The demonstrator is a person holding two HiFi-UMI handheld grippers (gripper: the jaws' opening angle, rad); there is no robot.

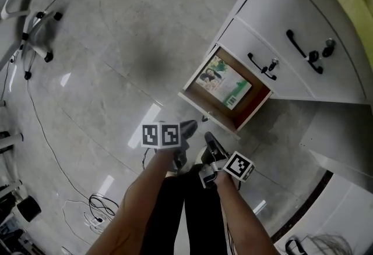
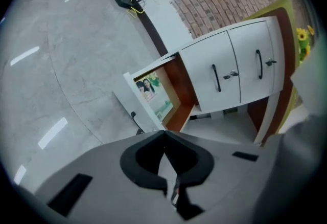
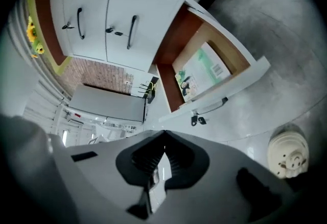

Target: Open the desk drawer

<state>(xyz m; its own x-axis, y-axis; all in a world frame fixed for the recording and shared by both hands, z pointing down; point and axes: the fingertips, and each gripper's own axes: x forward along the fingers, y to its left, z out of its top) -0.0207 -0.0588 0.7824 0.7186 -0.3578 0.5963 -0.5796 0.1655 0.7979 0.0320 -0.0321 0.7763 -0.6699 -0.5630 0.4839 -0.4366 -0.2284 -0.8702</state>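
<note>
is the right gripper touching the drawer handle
Apart. The right gripper view shows the right gripper shut, with floor between it and the drawer handle.

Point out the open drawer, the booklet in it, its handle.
open drawer (image 2: 143,108), left gripper view, white front panel.
booklet (image 1: 224,82), head view, cover's middle.
drawer handle (image 3: 210,107), right gripper view, bar's middle.

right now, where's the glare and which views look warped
Head view: pale glare streaks on the floor by the open drawer. Left gripper view: fisheye bows the cabinet, corners black. Right gripper view: same bowing and black corners.
</note>
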